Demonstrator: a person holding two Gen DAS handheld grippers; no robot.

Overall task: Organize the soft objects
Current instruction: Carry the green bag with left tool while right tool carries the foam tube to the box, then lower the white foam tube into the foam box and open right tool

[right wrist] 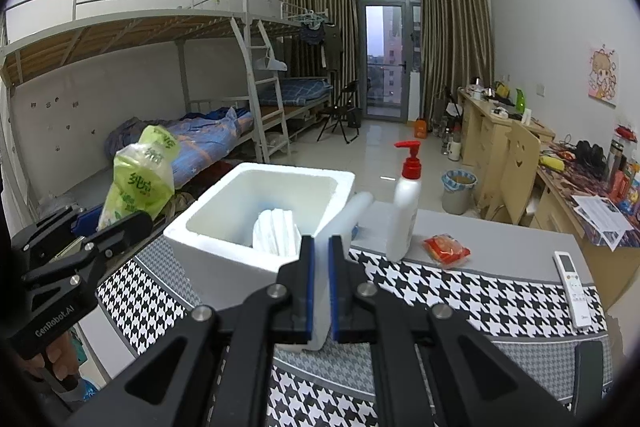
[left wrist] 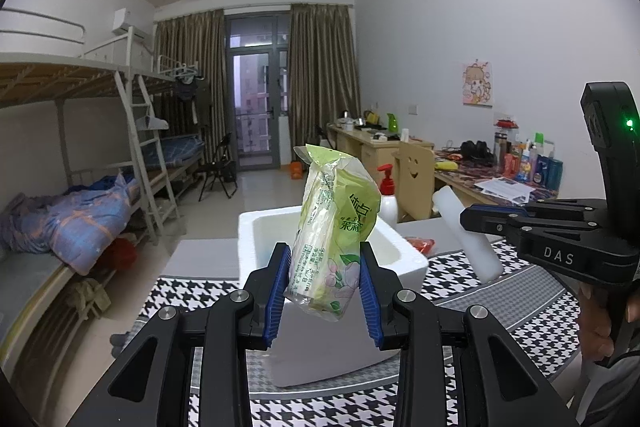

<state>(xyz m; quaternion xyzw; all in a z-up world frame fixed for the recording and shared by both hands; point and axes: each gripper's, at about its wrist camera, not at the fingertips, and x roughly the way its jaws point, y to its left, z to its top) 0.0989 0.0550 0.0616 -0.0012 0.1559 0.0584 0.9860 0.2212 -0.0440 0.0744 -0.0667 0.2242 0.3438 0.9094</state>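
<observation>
Glossy crinkled plastic pack (left wrist: 334,227); matt foam box (right wrist: 224,247).

Left wrist: close above foam box (left wrist: 332,247), facing window.
Right wrist: at box corner, facing window.
Shared: box (right wrist: 256,215), bunk bed (right wrist: 120,39).

The table (right wrist: 512,247) is grey, and a black-and-white houndstooth cloth (right wrist: 460,291) covers its near part. On it stand a white foam box (right wrist: 224,251) and a white pump bottle (right wrist: 405,211) with a red top. A red packet (right wrist: 446,250) and a white remote control (right wrist: 573,289) lie toward the right edge.
</observation>
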